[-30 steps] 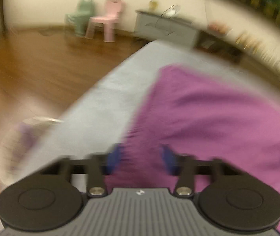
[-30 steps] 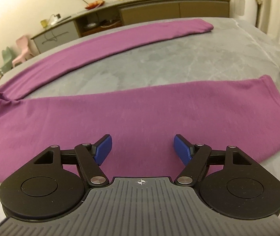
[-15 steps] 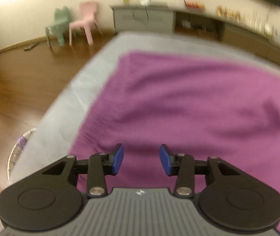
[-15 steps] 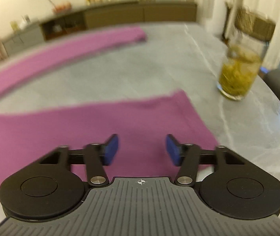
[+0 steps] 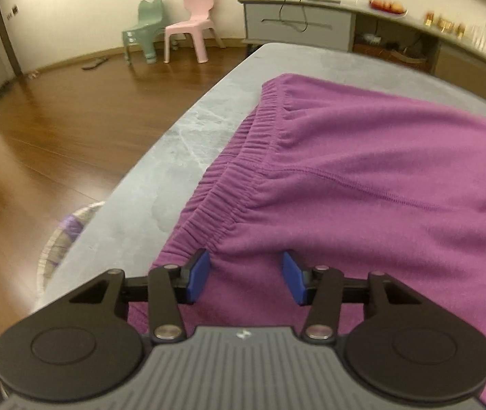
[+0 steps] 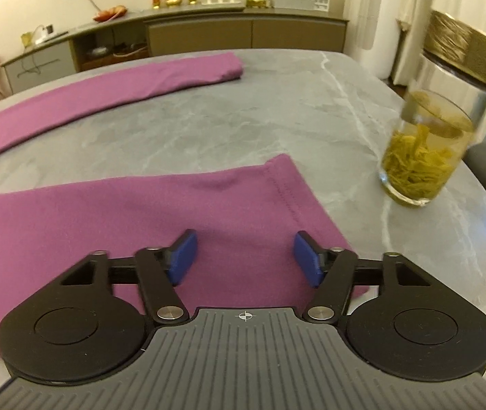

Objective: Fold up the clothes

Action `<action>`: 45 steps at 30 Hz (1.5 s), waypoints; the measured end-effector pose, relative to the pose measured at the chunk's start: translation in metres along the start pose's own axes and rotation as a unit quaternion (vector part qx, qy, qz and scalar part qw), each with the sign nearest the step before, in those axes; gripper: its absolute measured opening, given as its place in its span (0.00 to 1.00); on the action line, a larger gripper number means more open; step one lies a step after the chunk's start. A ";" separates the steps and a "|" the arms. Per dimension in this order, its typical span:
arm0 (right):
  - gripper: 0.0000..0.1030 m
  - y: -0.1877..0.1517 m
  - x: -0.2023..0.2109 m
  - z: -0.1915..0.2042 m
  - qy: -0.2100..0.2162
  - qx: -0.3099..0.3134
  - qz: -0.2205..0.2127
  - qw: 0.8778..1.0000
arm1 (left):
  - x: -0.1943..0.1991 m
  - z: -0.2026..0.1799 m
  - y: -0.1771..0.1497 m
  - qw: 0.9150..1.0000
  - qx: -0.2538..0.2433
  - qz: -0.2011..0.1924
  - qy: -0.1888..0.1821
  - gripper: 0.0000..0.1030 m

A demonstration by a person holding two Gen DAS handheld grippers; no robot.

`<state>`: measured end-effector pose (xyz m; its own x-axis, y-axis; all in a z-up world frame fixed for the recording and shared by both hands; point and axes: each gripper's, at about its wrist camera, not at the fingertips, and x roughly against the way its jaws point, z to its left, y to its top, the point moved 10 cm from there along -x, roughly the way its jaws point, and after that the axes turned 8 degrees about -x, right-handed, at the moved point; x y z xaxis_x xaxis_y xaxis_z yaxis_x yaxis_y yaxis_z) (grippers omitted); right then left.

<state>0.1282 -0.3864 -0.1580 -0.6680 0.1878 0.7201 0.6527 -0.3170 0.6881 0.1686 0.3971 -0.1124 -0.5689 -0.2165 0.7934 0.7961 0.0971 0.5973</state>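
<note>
Purple knit trousers (image 5: pixel 362 171) lie flat on grey marble counter (image 6: pixel 277 112), legs apart for folding. My left hand-held gripper (image 5: pixel 244 275) gapes over waistband, empty; right hand-held gripper (image 6: pixel 244 261) opening over cuff, empty.

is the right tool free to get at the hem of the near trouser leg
Probably yes: the right tool hangs over the near leg's hem, jaws opening with nothing gripped. The glass jar stands off to the side.

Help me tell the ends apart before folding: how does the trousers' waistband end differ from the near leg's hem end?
The waistband is gathered into elastic ridges; the near leg's hem is flat with one stitched line. The waistband lies beside the table's bare edge; the hem lies near a glass jar. Both are purple and rest flat on the grey table.
</note>
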 end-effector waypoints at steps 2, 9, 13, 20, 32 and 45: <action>0.55 0.001 0.002 -0.002 -0.003 0.003 -0.003 1.000 | 0.008 0.007 -0.001 1.000 0.018 -0.004 -0.010 0.32; 0.49 -0.011 0.015 0.038 0.049 0.067 -0.004 0.997 | 0.020 0.008 -0.012 1.000 -0.011 -0.009 -0.025 0.40; 0.59 -0.008 0.008 0.028 0.039 0.027 0.016 0.999 | 0.020 0.020 -0.007 1.000 0.030 -0.001 0.005 0.37; 0.55 0.030 0.015 0.049 0.072 -0.047 -0.007 0.996 | 0.052 -0.037 0.052 0.989 0.105 -0.063 -0.078 0.48; 0.66 0.221 -0.137 0.083 0.006 -0.052 -0.016 0.999 | 0.008 -0.150 0.096 0.987 0.037 -0.044 -0.148 0.49; 0.00 0.237 -0.228 0.079 0.031 -0.003 0.013 0.999 | -0.015 -0.202 0.095 0.984 -0.004 -0.022 -0.174 0.49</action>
<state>0.4637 -0.4308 -0.1519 -0.6718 0.1211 0.7308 0.6686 -0.3257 0.6685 0.2949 0.2134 -0.0912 -0.6380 0.1263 0.7596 0.7699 0.0869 0.6322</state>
